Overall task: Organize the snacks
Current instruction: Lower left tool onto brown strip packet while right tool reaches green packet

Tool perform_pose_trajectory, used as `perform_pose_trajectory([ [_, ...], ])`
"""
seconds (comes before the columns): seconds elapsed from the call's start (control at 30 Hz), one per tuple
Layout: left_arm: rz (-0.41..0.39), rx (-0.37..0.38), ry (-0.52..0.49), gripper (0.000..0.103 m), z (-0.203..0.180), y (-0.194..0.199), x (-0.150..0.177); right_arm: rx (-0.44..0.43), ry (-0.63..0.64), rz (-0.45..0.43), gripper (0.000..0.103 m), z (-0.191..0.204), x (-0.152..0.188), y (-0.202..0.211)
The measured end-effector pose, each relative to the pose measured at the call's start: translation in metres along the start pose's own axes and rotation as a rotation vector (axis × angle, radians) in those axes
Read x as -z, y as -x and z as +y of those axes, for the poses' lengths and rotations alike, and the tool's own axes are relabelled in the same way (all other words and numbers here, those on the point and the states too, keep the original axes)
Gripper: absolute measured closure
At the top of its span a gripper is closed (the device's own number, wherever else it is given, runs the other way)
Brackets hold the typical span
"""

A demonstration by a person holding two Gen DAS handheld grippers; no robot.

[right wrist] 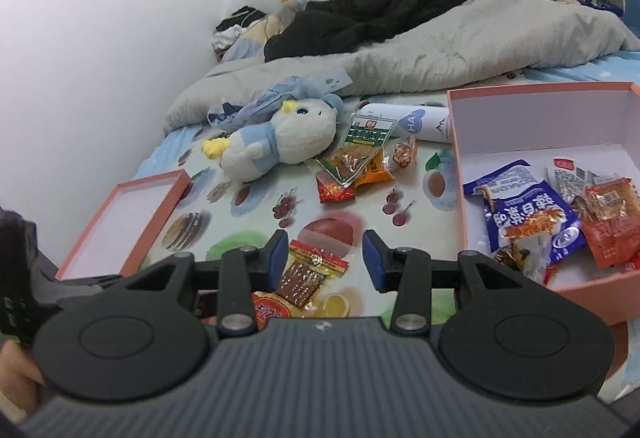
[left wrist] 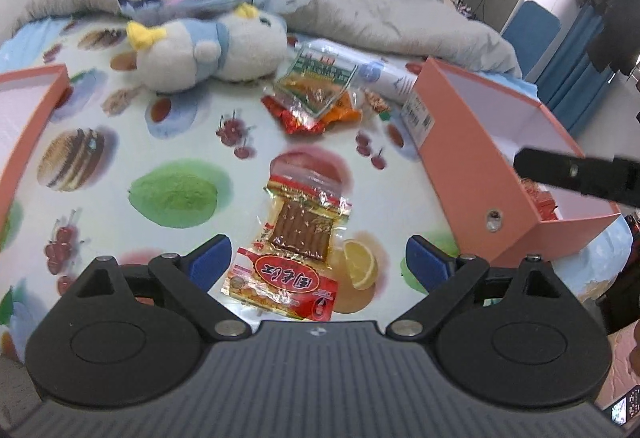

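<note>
Red dried-tofu snack packet (left wrist: 294, 238) flat on fruit-print sheet (left wrist: 180, 142), just beside pink box (left wrist: 472, 174), likely next to go in. Box (right wrist: 456, 126) already holds several packets. My left gripper (left wrist: 316, 258) spread wide, straddling packet, gripping nothing. My right gripper (right wrist: 325, 258) half-open above same packet, empty.

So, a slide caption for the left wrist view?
Open left claw above a red snack packet on the fruit-print sheet, pink box alongside.
</note>
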State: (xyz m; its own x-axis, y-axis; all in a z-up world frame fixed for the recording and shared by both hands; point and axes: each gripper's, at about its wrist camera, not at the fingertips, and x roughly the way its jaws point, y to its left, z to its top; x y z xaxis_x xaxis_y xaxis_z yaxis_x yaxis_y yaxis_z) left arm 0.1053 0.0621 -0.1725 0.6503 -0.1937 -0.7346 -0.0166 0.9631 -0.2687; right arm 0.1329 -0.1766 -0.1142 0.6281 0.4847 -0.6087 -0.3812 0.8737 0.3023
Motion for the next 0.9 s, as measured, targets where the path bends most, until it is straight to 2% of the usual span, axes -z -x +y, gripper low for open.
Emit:
perform_pose_trajectory([
  [0.3, 0.103, -0.003, -0.056, 0.007, 0.004, -0.066, 0.001, -0.019, 0.016, 0.062, 0.059, 0.001, -0.026, -0.058],
  [0.57, 0.139, -0.033, -0.130, 0.008, 0.008, -0.111, -0.001, -0.021, -0.019, 0.139, 0.059, -0.014, -0.047, -0.133],
  [0.7, 0.134, -0.053, -0.190, 0.012, 0.006, -0.123, -0.002, 0.008, 0.017, 0.171, 0.059, -0.019, -0.055, -0.172],
  [0.73, 0.135, -0.066, -0.213, 0.013, 0.005, -0.125, -0.003, 0.014, 0.031, 0.177, 0.056, -0.019, -0.058, -0.180],
  [0.77, 0.136, -0.082, -0.231, 0.016, 0.004, -0.127, -0.003, 0.014, 0.044, 0.180, 0.042, -0.020, -0.060, -0.187],
  [0.83, 0.143, -0.095, -0.251, 0.017, 0.003, -0.131, -0.005, 0.005, 0.078, 0.173, 0.024, -0.019, -0.066, -0.201],
  [0.9, 0.143, -0.104, -0.244, 0.022, 0.004, -0.133, -0.007, 0.006, 0.124, 0.174, 0.022, -0.017, -0.070, -0.214],
])
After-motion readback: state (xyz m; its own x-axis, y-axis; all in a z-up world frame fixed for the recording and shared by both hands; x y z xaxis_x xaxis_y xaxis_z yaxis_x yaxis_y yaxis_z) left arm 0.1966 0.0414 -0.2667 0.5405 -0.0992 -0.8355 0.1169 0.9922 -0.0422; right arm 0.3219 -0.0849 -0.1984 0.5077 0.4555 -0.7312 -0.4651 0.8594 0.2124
